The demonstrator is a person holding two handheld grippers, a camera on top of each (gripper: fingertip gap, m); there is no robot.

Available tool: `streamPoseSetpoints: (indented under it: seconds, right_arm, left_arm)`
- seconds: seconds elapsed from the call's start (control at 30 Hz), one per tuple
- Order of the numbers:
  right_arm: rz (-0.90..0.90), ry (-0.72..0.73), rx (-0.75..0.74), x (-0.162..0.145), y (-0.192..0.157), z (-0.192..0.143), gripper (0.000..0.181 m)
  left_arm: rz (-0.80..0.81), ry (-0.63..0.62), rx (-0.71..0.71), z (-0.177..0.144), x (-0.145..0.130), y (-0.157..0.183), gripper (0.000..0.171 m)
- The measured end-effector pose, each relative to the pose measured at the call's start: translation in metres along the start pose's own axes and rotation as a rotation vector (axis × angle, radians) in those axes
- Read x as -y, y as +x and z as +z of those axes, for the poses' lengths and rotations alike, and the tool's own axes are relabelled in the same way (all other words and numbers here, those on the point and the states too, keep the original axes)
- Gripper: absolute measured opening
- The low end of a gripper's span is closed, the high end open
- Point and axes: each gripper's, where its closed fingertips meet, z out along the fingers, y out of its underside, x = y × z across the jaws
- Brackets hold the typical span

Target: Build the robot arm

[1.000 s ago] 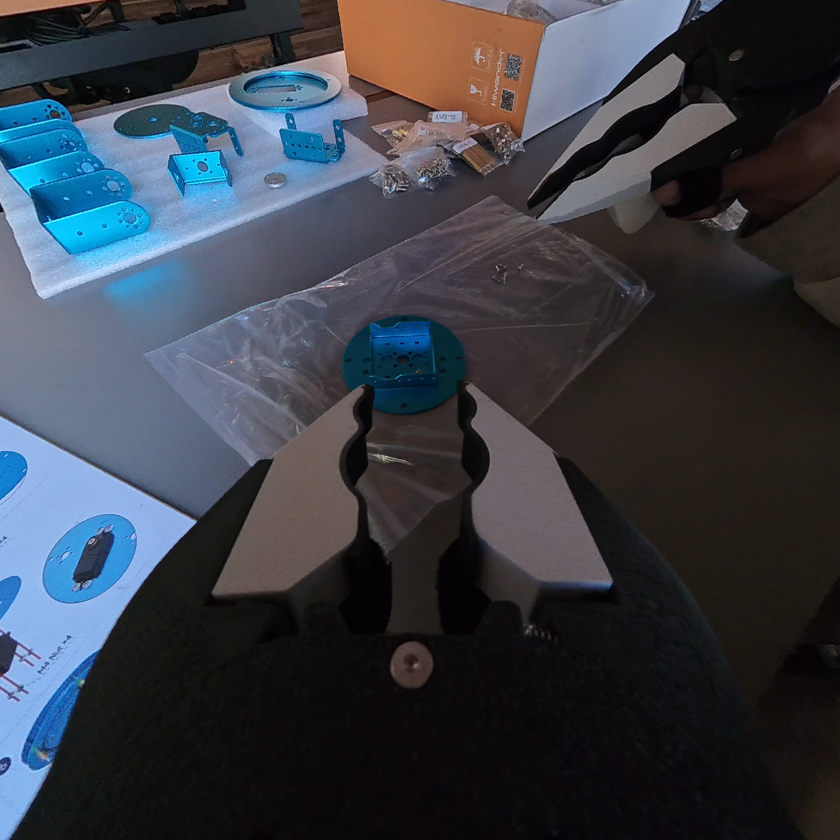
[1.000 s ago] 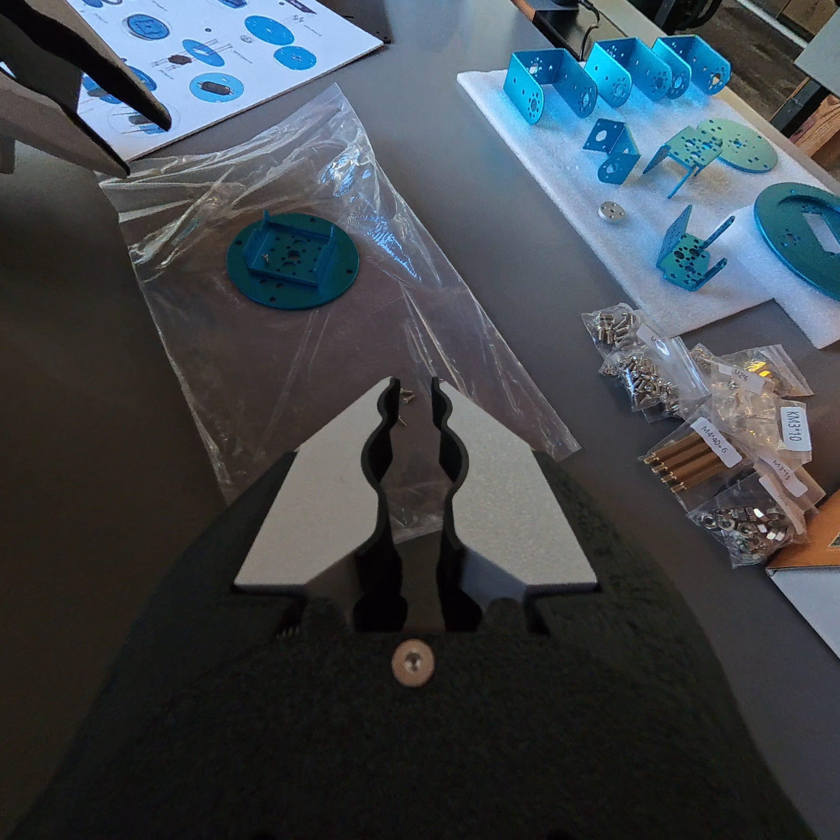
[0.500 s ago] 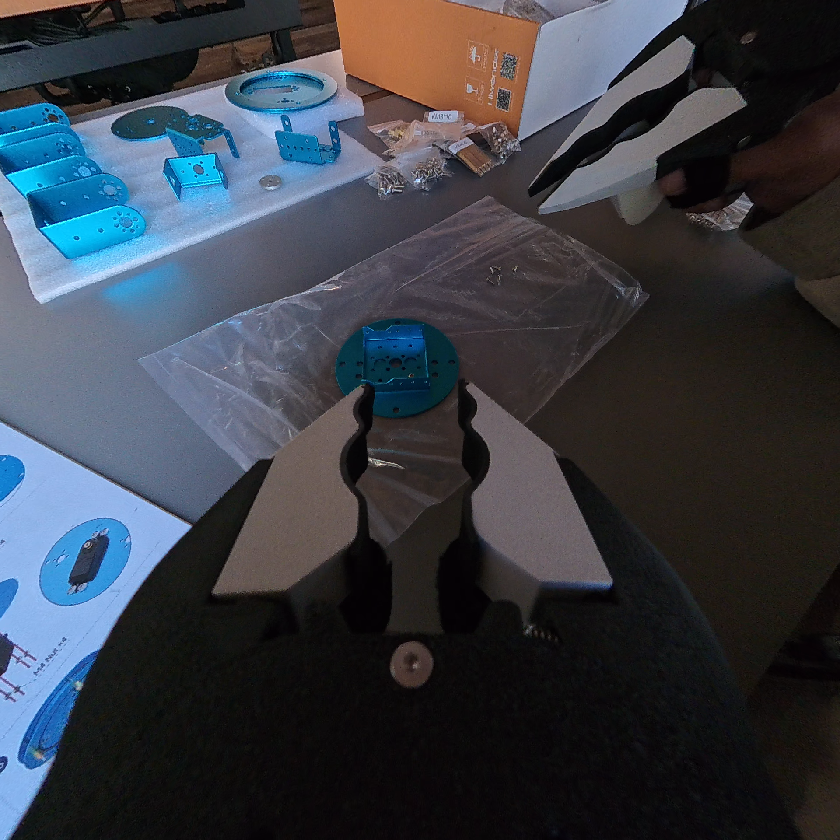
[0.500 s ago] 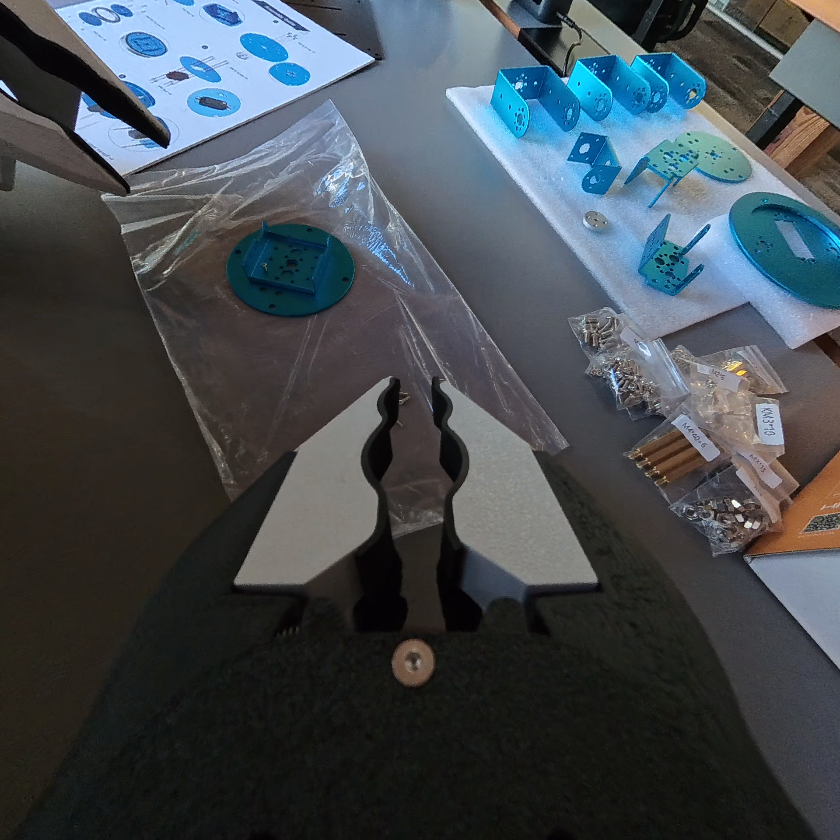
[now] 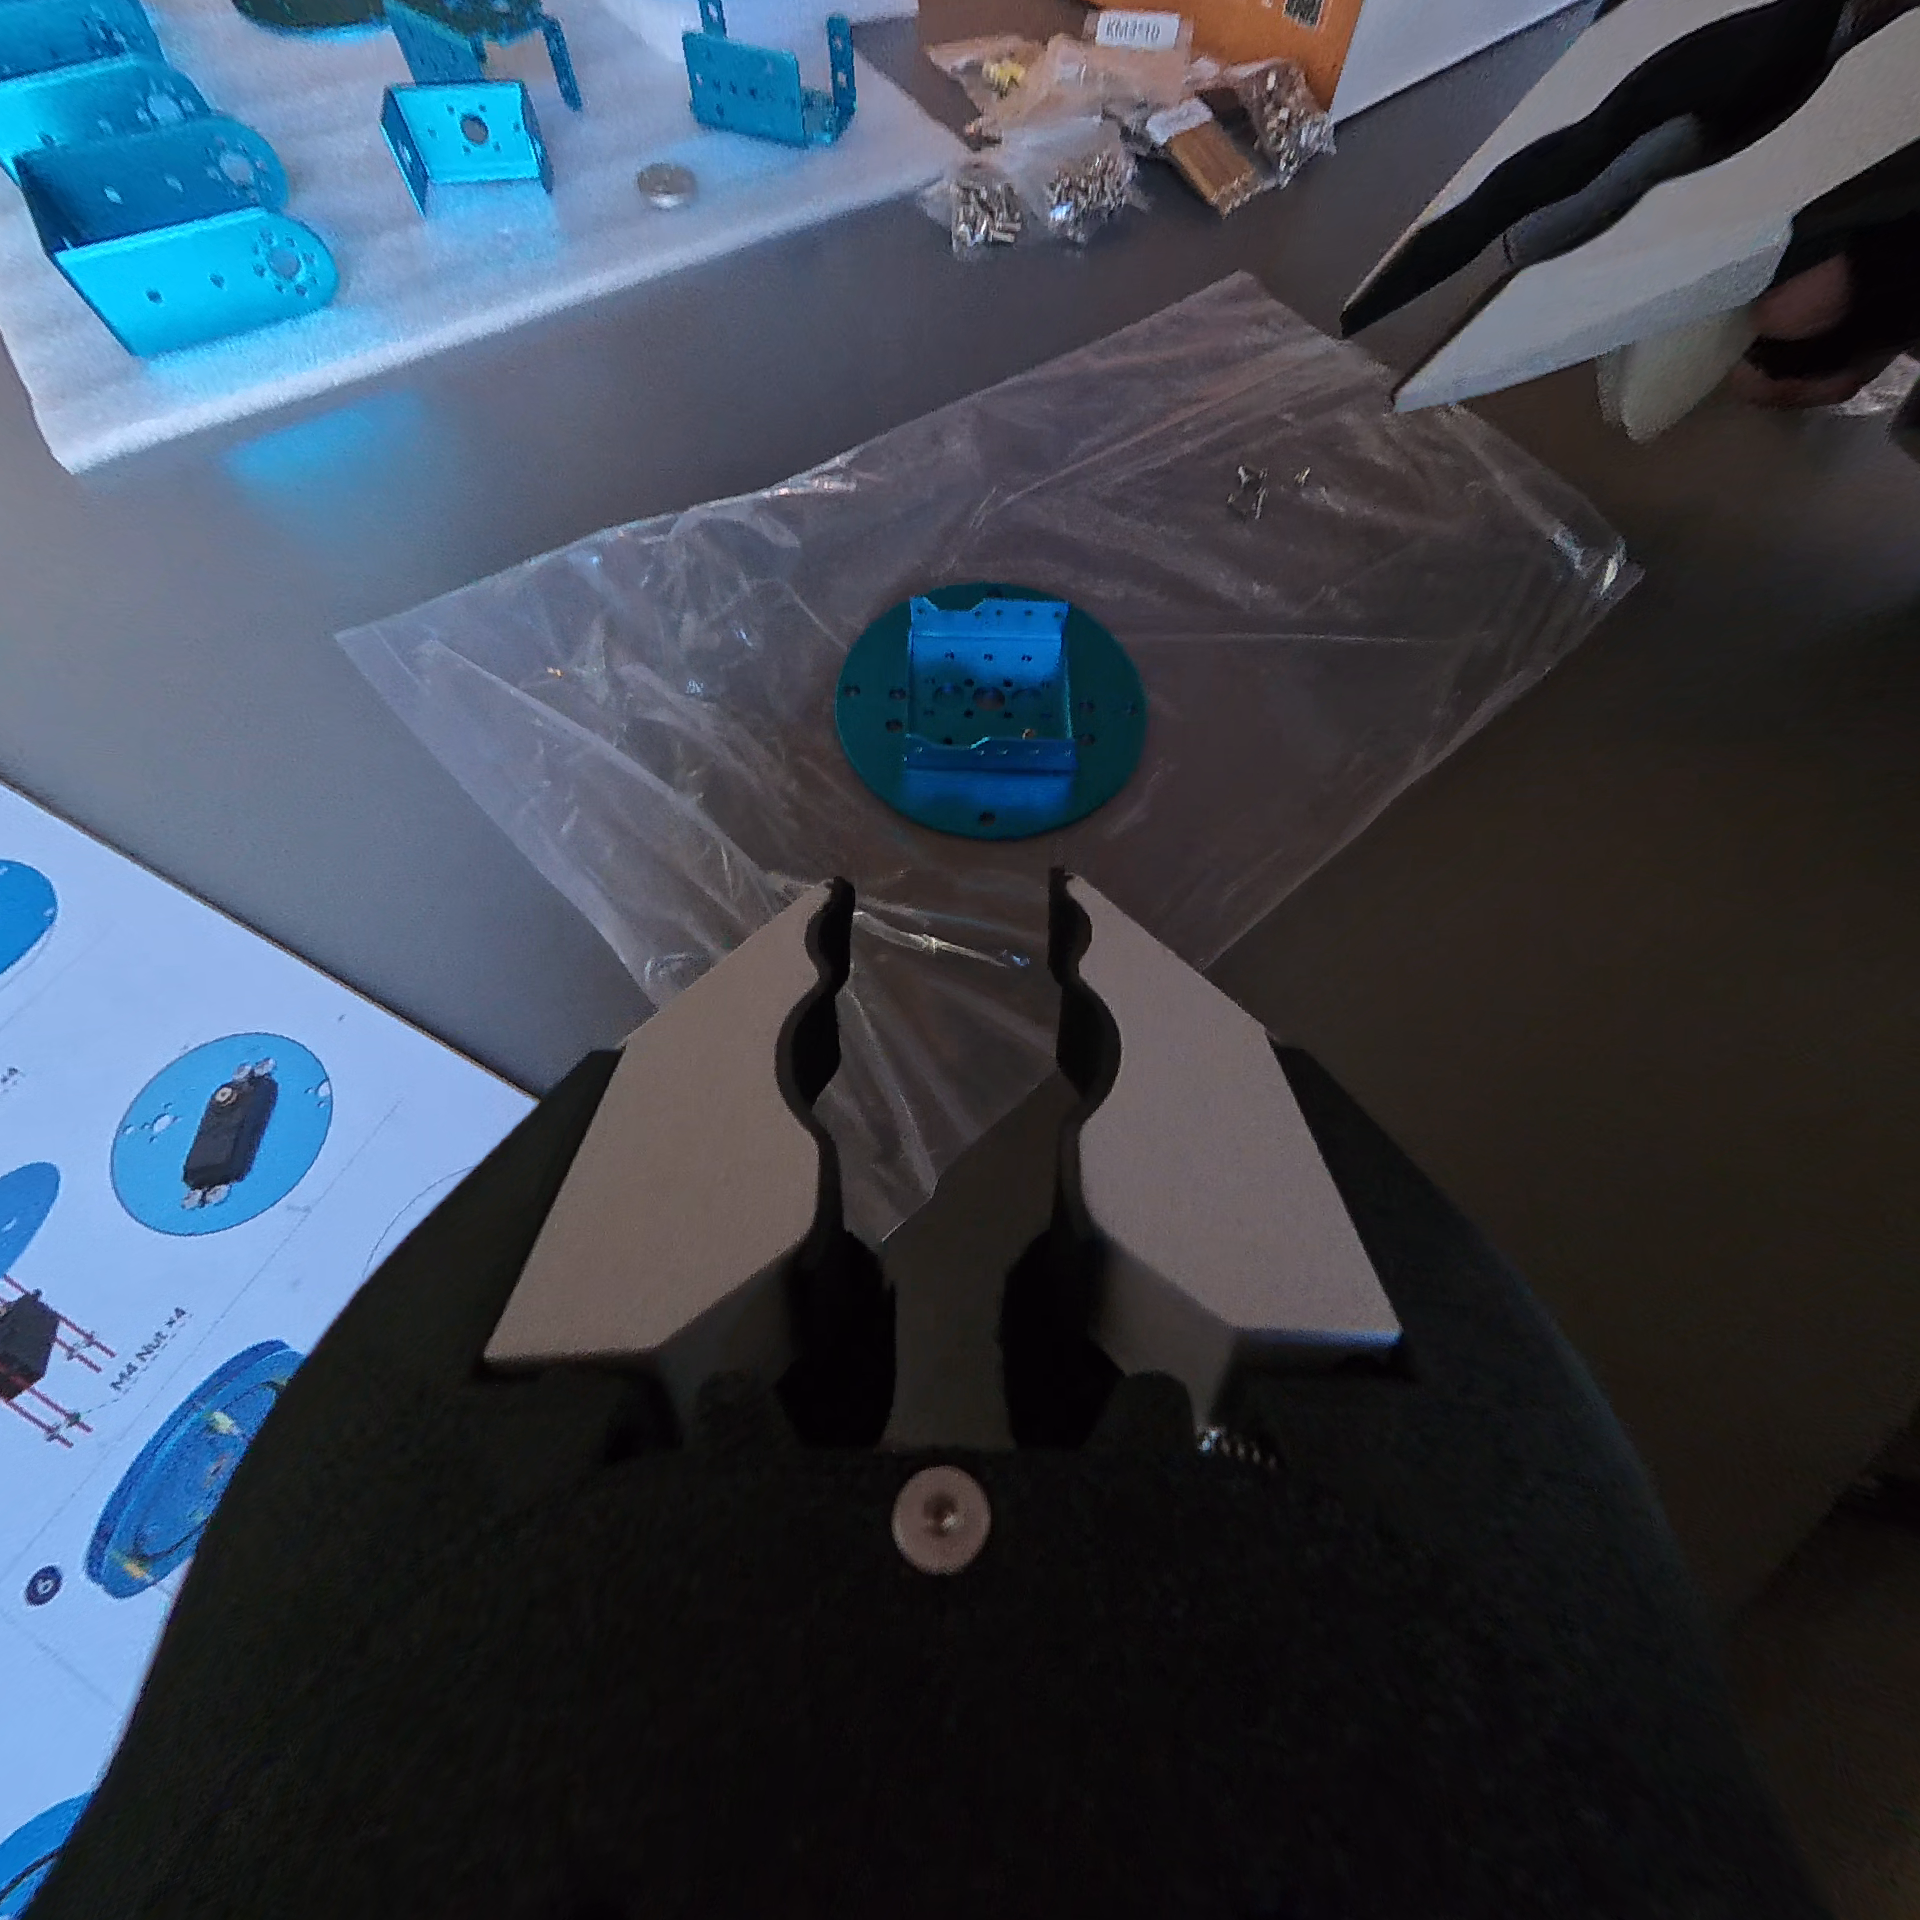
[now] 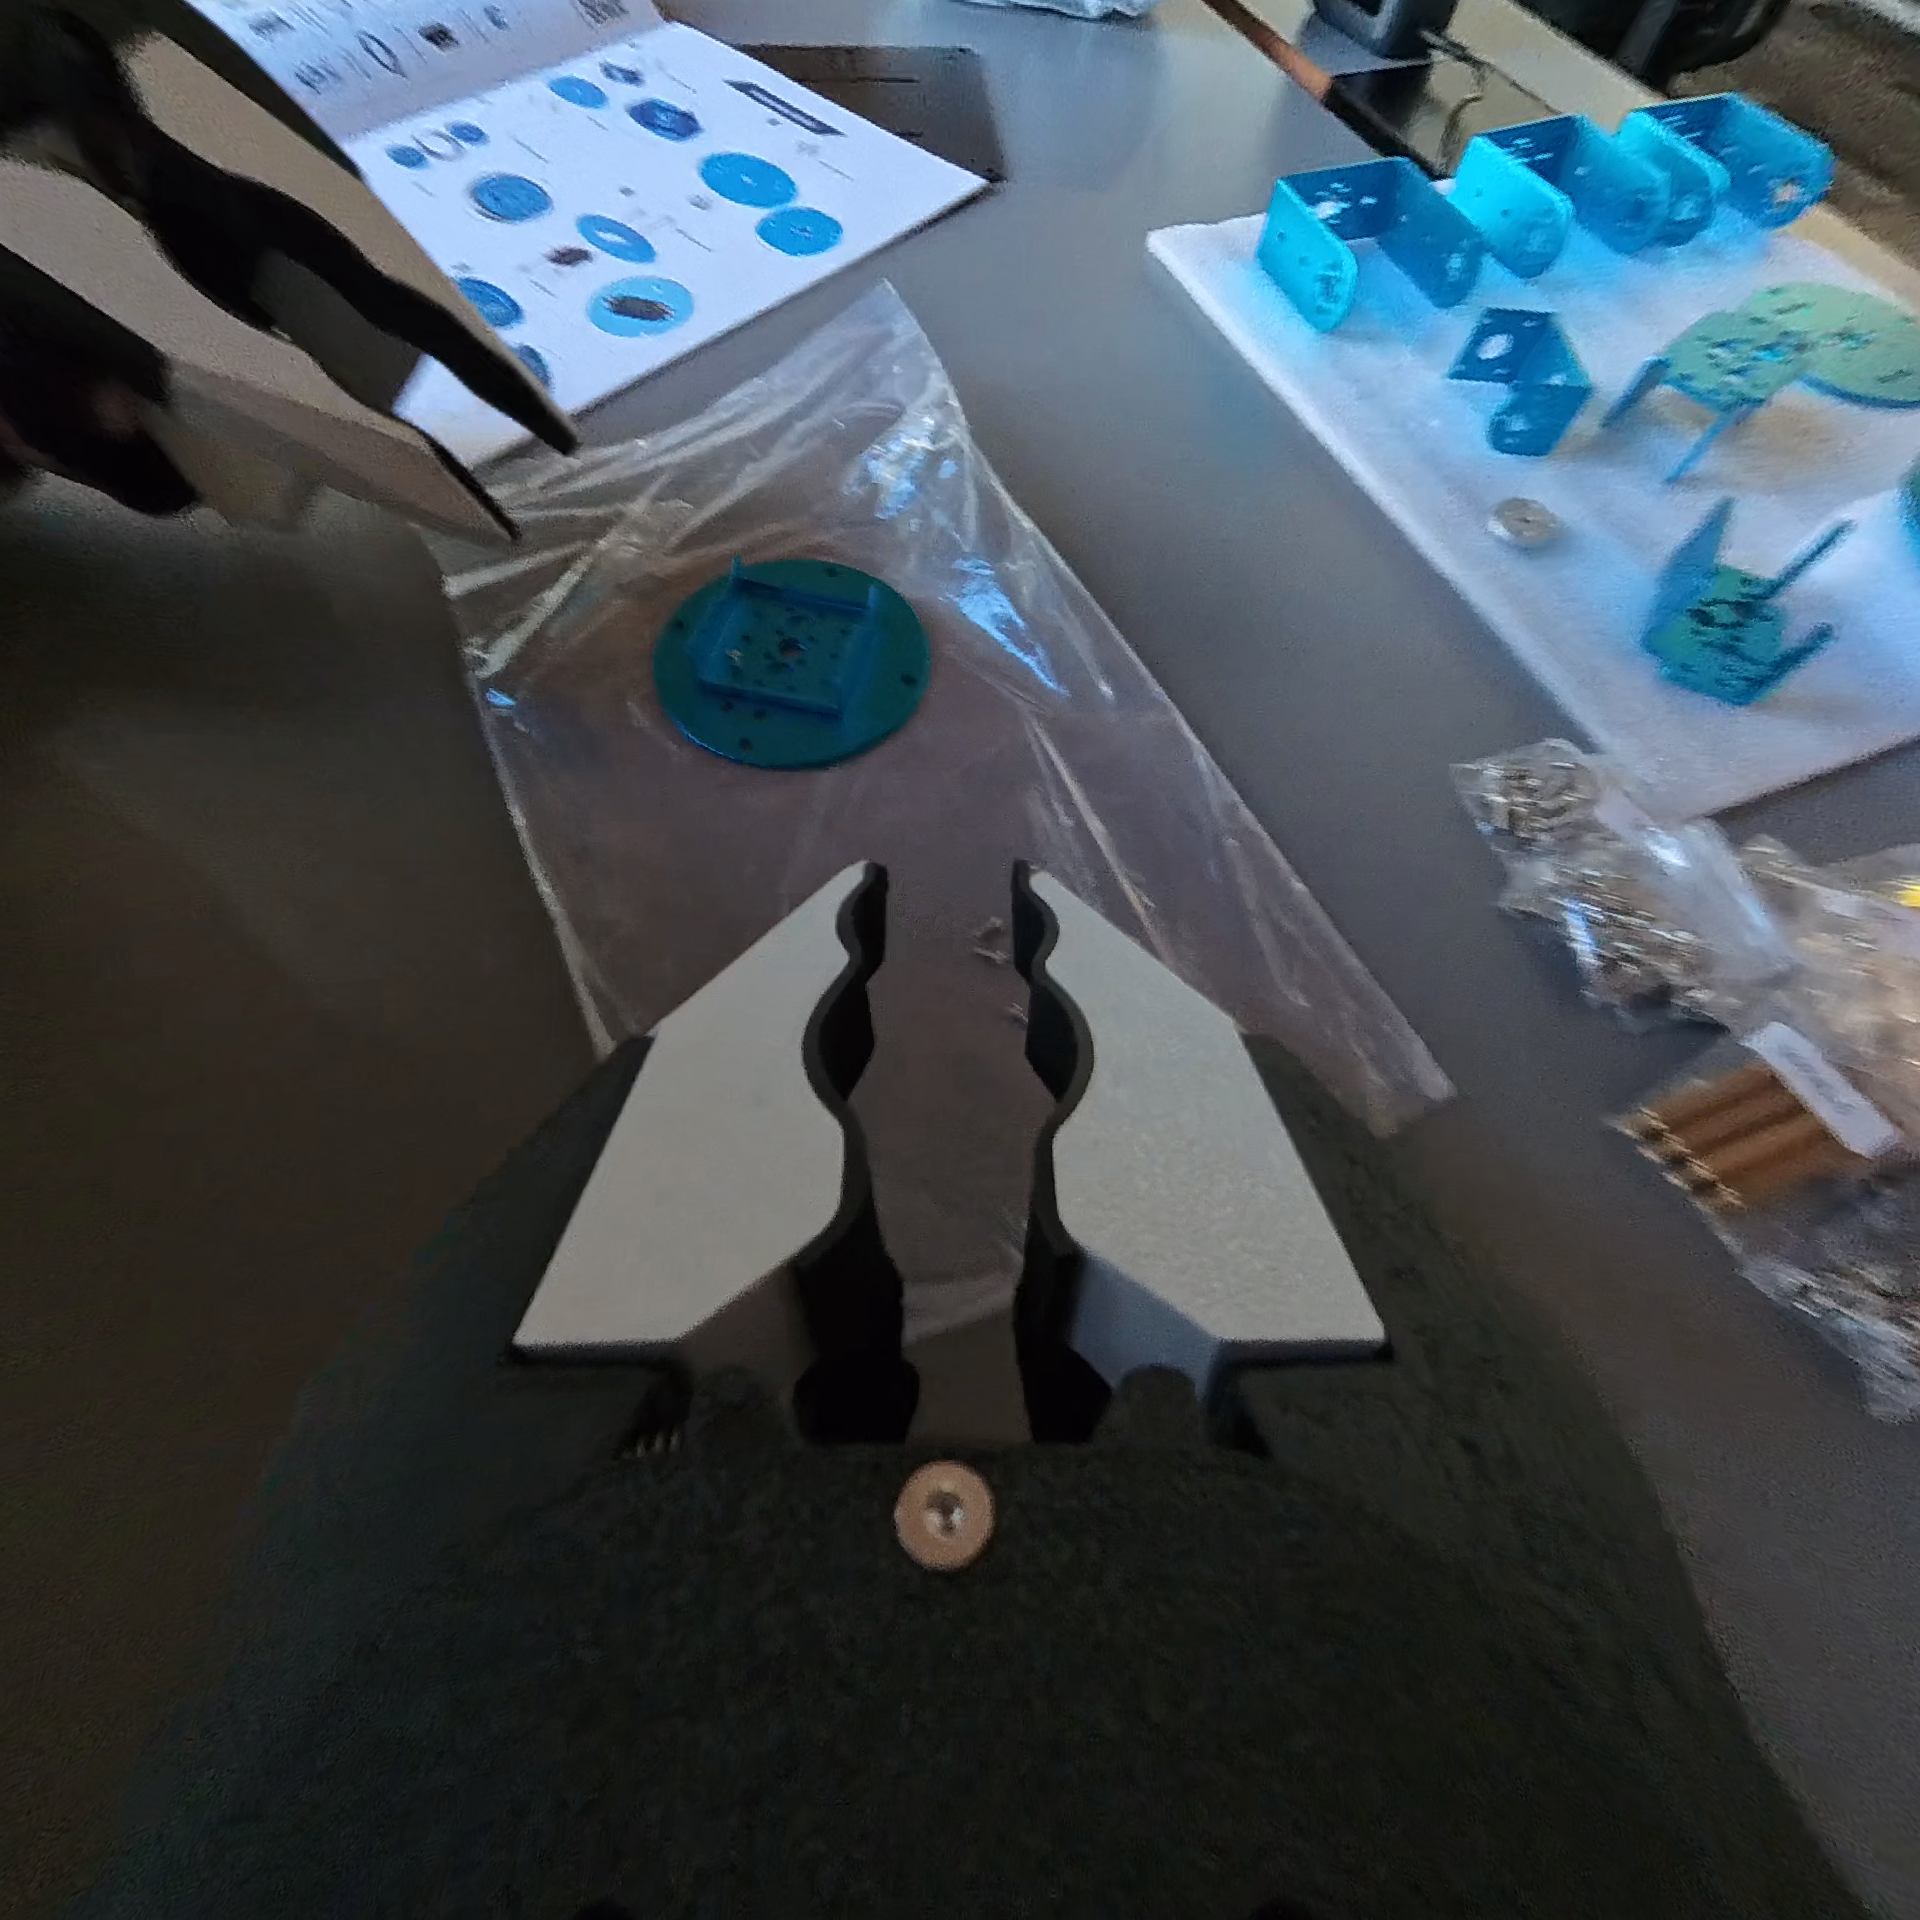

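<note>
The left gripper (image 5: 948, 894) hangs over the near edge of the clear plastic bag (image 5: 1143, 520) with its jaws wide apart and nothing in them. The right gripper (image 6: 948, 883) is over the other end of the bag, its jaws a little apart and empty too. On the middle of the bag lies a round blue plate (image 5: 989, 712) with a small blue bracket (image 5: 987, 696) sitting on it. A few tiny loose screws (image 6: 992, 940) lie on the bag just by the right gripper's tips. The bag looks thin and slippery, so I think a push on it could slide the plate or send the screws rolling off across the grey worktop (image 5: 312, 540). I cannot tell if the bracket is fixed to the plate. The right wrist view is blurry, so the little screw bags (image 6: 1621, 883) near the worktop's edge are hard to make out, and the white foam sheet (image 6: 1382, 416) with blue parts is cut off.
</note>
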Motion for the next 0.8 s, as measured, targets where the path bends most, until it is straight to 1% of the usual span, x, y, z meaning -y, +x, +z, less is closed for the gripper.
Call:
streamPoseSetpoints:
  seconds: [0.07,0.13,0.2,0.27,0.33,0.4,0.47,0.63,0.73,0.8]
  right_arm:
    - [0.017,-0.014,0.071,0.003,-0.011,0.011,0.032]
    - [0.005,-0.093,0.135,0.0,-0.021,0.026,0.044]
    - [-0.026,-0.165,0.187,0.001,-0.03,0.039,0.062]
    - [-0.078,-0.185,0.207,0.009,-0.033,0.052,0.07]
    - [-0.065,-0.215,0.242,0.012,-0.034,0.064,0.075]
    - [0.003,-0.237,0.289,0.013,-0.033,0.076,0.077]
    - [0.055,-0.248,0.3,0.011,-0.029,0.084,0.077]
    - [0.069,-0.244,0.352,0.01,-0.038,0.087,0.074]
    - [0.067,-0.239,0.357,0.01,-0.04,0.089,0.073]
    - [0.081,-0.228,0.364,0.012,-0.042,0.09,0.074]
  left_arm:
    - [-0.013,-0.018,-0.012,0.003,-0.002,0.0,0.038]
    - [-0.018,-0.022,-0.037,0.006,-0.002,0.004,0.04]
    - [-0.015,-0.026,-0.052,0.013,-0.001,0.006,0.043]
    - [0.007,-0.045,-0.058,0.021,-0.001,0.007,0.047]
    - [0.043,-0.077,-0.052,0.029,-0.001,0.006,0.047]
    - [0.082,-0.111,-0.025,0.037,-0.002,0.001,0.047]
    - [0.105,-0.131,-0.006,0.041,-0.004,-0.003,0.047]
    - [0.11,-0.115,-0.028,0.045,-0.003,-0.001,0.046]
    - [0.122,-0.109,-0.019,0.045,-0.002,-0.002,0.046]
    - [0.124,-0.114,-0.035,0.046,-0.003,0.0,0.041]
